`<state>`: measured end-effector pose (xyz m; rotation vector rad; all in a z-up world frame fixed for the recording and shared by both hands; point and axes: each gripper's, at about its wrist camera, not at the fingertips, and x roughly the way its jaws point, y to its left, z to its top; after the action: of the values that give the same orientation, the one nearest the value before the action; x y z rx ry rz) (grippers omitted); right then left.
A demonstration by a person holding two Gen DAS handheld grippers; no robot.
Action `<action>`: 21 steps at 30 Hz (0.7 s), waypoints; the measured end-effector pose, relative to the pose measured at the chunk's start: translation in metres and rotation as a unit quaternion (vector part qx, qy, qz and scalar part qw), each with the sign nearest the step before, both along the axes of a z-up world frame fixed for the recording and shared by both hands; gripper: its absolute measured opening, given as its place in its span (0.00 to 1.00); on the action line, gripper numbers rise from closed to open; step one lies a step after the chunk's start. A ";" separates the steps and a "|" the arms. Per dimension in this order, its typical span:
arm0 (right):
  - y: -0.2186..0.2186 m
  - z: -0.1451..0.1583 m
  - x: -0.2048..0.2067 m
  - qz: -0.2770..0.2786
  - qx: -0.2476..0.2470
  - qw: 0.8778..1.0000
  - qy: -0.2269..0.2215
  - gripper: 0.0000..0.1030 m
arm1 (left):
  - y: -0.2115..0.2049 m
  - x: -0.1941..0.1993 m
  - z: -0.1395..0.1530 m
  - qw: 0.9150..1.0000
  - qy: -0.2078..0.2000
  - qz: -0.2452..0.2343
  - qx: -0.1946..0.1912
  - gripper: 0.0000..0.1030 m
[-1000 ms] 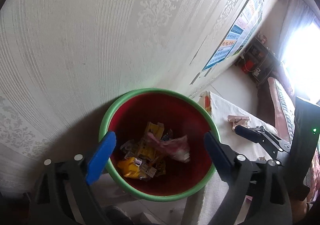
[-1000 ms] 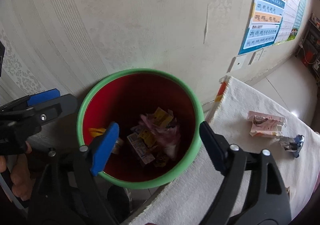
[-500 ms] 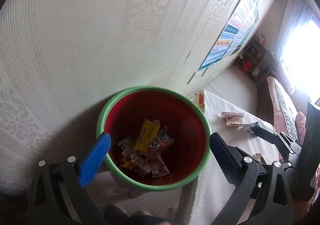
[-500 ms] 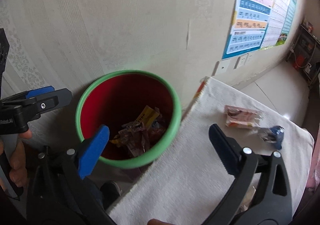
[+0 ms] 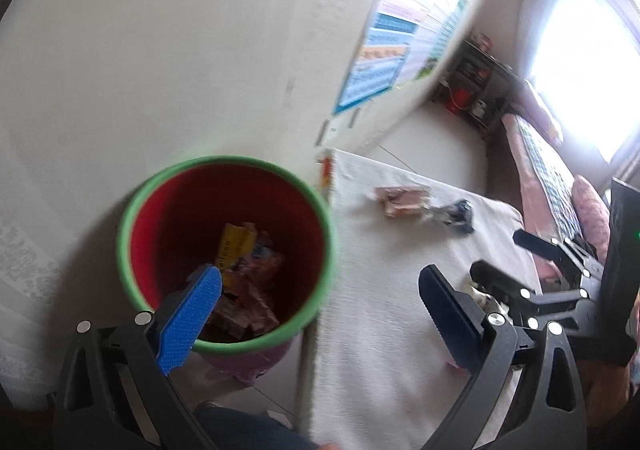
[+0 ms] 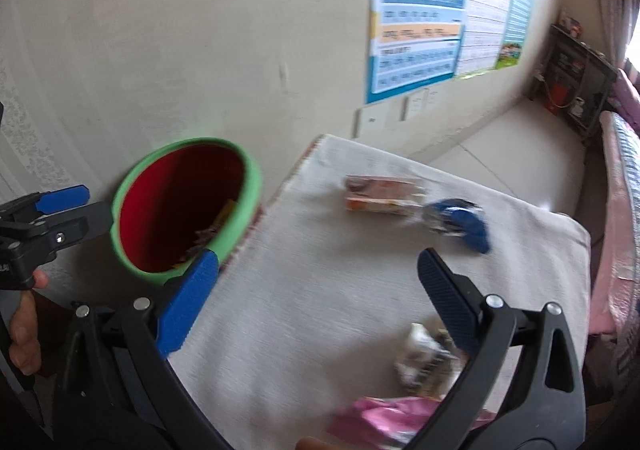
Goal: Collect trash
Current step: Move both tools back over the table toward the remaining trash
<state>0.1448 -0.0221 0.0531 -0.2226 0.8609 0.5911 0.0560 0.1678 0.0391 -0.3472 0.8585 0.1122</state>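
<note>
I have swung both grippers away from the red bin (image 5: 224, 210), which a second ago filled each view. My left gripper (image 5: 320, 302) and right gripper (image 6: 318, 282) hold their fingers spread wide, pinching nothing. Beside the bin, on the cloth-covered surface (image 6: 320, 250), wrappers wait: a pink one (image 6: 376, 422) nearest, a crumpled one (image 6: 420, 354), then a carton (image 6: 380, 196) and a blue wrapper (image 6: 460, 222) farthest.
</note>
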 end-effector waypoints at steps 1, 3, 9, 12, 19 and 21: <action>-0.008 0.001 0.002 -0.006 -0.002 1.000 -0.002 0.95 | -0.006 0.004 0.001 1.000 0.000 -0.007 0.001 0.92; -0.025 0.002 0.009 -0.021 -0.002 1.000 -0.005 0.95 | -0.020 0.011 0.001 1.000 0.001 -0.024 0.003 0.92; -0.069 0.001 0.028 -0.057 -0.007 0.998 -0.008 0.95 | -0.057 0.042 -0.004 0.997 0.011 -0.069 0.009 0.92; -0.086 -0.005 0.039 -0.070 -0.013 0.997 -0.004 0.95 | -0.068 0.058 -0.009 0.996 0.019 -0.082 0.010 0.92; -0.109 -0.026 0.073 -0.081 -0.027 0.996 0.009 0.95 | -0.085 0.099 -0.030 0.994 0.047 -0.102 0.019 0.92; -0.109 -0.032 0.082 -0.076 -0.035 0.996 0.010 0.95 | -0.089 0.112 -0.039 0.992 0.056 -0.108 0.023 0.92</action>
<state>0.2268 -0.1308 0.0210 -0.2125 0.9104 0.4225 0.1679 0.0790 0.0003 -0.2056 0.9980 -0.0494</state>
